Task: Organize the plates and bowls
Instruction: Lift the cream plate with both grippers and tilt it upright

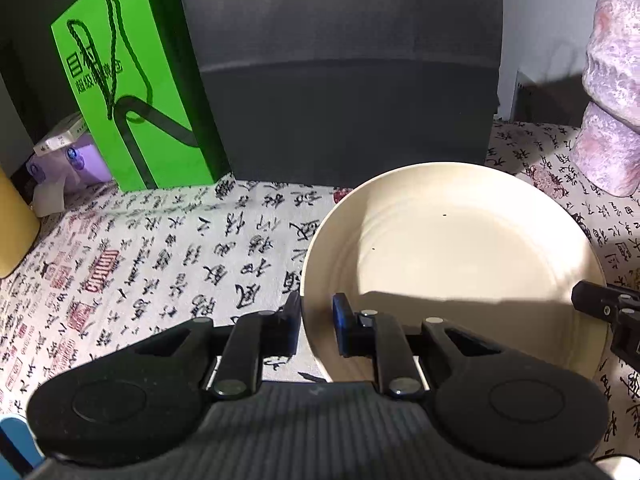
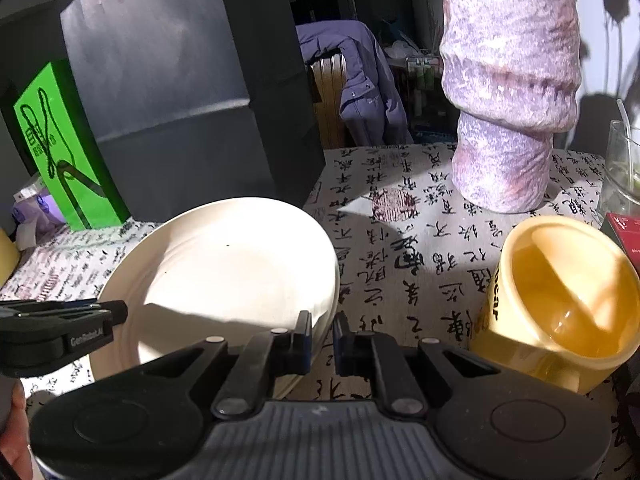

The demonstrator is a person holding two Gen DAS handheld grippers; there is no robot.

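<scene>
So your counter [image 1: 168, 264] wears a cloth printed all over with black calligraphy and red seals. Biggest thing on it is the dark grey box [image 1: 344, 80] at the back, upright; you've got a bright green carton [image 1: 132, 92] with a cord handle standing just to its left in the left wrist view. On the right a mottled purple-pink vase [image 2: 508, 92] stands upright, well behind the plate.

Your cream plate [image 1: 452, 256] is in the middle foreground, in front of the grey box, tilted in the right wrist view with its near edge raised off the cloth. Sun falls across it and a hard shadow covers its near part.

A yellow mug [image 2: 560, 304] sits right of the plate, apart from it, tipped so you see into the mouth; black lettering on its side. A clear glass [image 2: 622, 168] peeks in at the far right edge, a red item just below it. A small lilac pack [image 1: 68, 160] lies left of the green carton.

Your left claw [image 1: 317, 320] is pinched narrow on the plate's left rim, one finger outside, one inside. Your right claw [image 2: 322, 336] is pinched narrow on the plate's right rim the same way. Each claw shows at the other camera's edge.
</scene>
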